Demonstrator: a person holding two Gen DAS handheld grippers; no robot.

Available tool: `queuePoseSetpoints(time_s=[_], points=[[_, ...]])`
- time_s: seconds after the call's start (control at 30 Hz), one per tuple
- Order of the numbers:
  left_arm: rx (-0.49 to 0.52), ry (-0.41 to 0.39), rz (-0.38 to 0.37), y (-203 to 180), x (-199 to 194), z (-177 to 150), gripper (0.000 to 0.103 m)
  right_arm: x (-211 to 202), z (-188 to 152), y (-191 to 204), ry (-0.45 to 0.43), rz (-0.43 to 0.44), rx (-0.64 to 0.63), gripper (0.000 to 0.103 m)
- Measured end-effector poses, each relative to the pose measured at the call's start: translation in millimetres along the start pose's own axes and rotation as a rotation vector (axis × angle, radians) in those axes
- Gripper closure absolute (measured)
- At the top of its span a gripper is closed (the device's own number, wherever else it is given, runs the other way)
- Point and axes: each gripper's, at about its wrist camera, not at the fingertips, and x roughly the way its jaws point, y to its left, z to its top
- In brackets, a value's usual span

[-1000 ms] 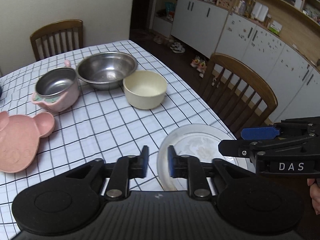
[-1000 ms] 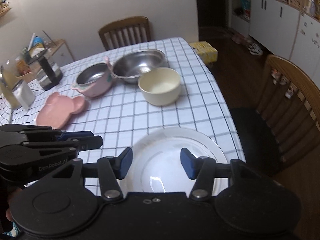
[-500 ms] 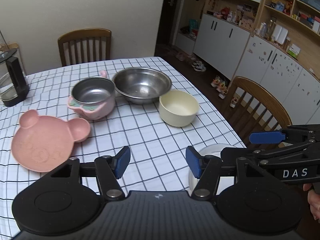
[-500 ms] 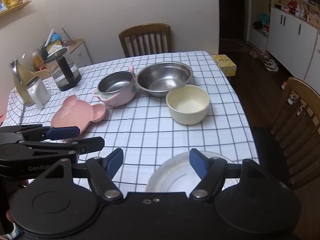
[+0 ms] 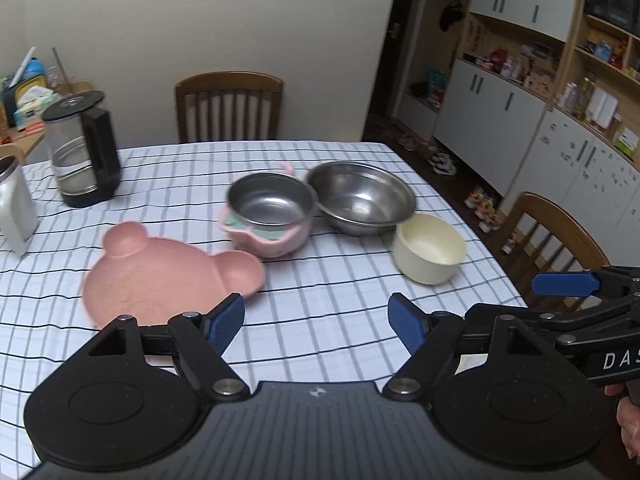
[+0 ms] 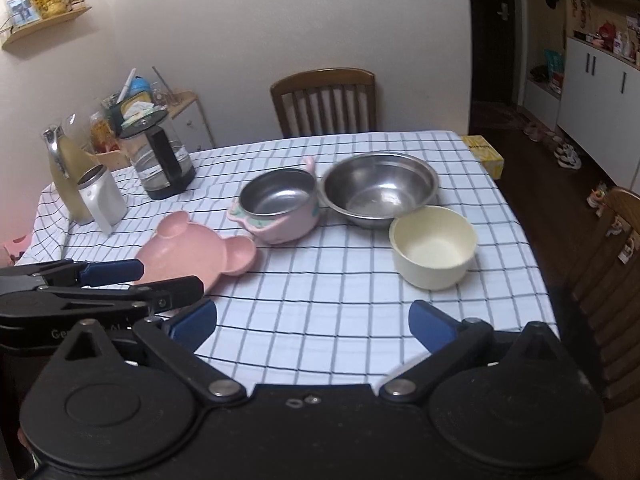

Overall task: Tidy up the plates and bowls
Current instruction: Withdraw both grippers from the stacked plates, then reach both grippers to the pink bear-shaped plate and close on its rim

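While both jaws have just been opening, left claw (image 5: 316, 316) and right claw (image 6: 312, 324) gape, seemingly empty.

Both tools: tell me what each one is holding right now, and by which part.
Nothing. The left tool and right tool have just been opening; both stand open over bare tablecloth.

tablecloth (image 6: 360, 300): white, black-and-grey checks
bear plate (image 6: 200, 250): pink
small bowl (image 6: 434, 246): cream
handled bowl (image 6: 280, 208): pink (steel-lined)
big bowl (image 6: 378, 188): silver
gripper pads (image 5: 226, 322): blue
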Motion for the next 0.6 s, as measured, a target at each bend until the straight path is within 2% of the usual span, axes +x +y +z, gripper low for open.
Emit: queuePoseSetpoints(time_s=[0.3, 0.6], points=[[-0.002, -0.001, 0.11, 56.1, 5.9, 3.6, 0.024, 42.3, 7.0, 34.8, 0.042, 0.016, -0.008, 0.0], [-0.01, 0.021, 0.188, 117.9, 25.3, 8.4, 0.024, 85.5, 6.3, 68.3, 0.087, 0.002, -0.045, 0.0]])
